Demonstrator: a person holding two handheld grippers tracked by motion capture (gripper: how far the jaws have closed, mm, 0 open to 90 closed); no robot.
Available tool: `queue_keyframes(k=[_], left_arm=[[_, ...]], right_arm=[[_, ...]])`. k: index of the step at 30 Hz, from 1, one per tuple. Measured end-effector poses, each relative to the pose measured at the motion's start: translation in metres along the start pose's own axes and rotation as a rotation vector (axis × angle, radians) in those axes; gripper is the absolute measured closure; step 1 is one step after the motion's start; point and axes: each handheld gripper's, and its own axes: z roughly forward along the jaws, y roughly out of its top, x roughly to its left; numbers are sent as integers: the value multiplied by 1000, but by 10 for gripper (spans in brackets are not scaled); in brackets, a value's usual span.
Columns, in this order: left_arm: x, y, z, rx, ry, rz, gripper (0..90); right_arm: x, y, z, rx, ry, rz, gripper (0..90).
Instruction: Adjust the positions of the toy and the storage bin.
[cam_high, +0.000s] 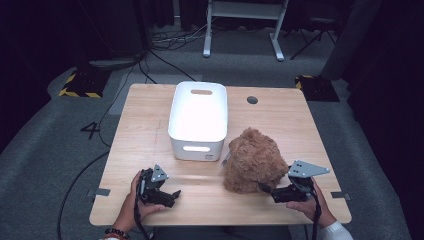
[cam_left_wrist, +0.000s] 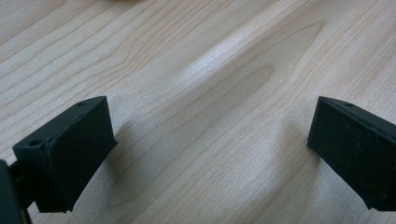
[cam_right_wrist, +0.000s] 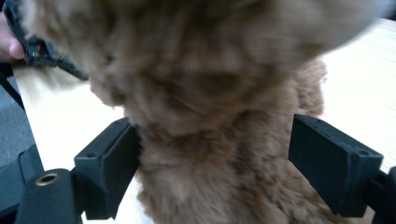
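Observation:
A brown plush toy sits on the wooden table, just right of a white bin. My right gripper lies low at the toy's front right side, pointing left into it. In the right gripper view its jaws stand wide on either side of the furry body; the left pad brushes the fur and the right pad sits at its edge, with no squeeze visible. My left gripper rests near the front left of the table, open over bare wood.
The white bin is open-topped and stands mid-table, with a small plastic scrap between it and the toy. A round cable hole is at the back right. Cables and a white desk frame are on the floor beyond.

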Motion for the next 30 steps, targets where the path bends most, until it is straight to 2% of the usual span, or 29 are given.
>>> queue_keyframes(k=[8,9,13,16,18,22,25,30], left_arm=[[0,0,0,0,-1,0,6],[0,0,0,1,0,1,6],[0,0,0,0,-1,0,6],[0,0,0,2,3,2,6],[0,0,0,1,1,3,5],[0,0,0,2,1,3,6],[0,0,0,2,1,3,6],[0,0,0,2,2,4,6]], right_arm=[[6,3,16,22,-10,0,173],[6,4,20,21,-35,0,158],[4,6,27,5,-58,8,149],[3,6,37,37,-67,3,108],[2,5,41,45,-68,20,95],[2,6,46,51,-74,13,94],[4,4,49,53,-89,-12,162],[2,0,51,48,-89,-37,355]])
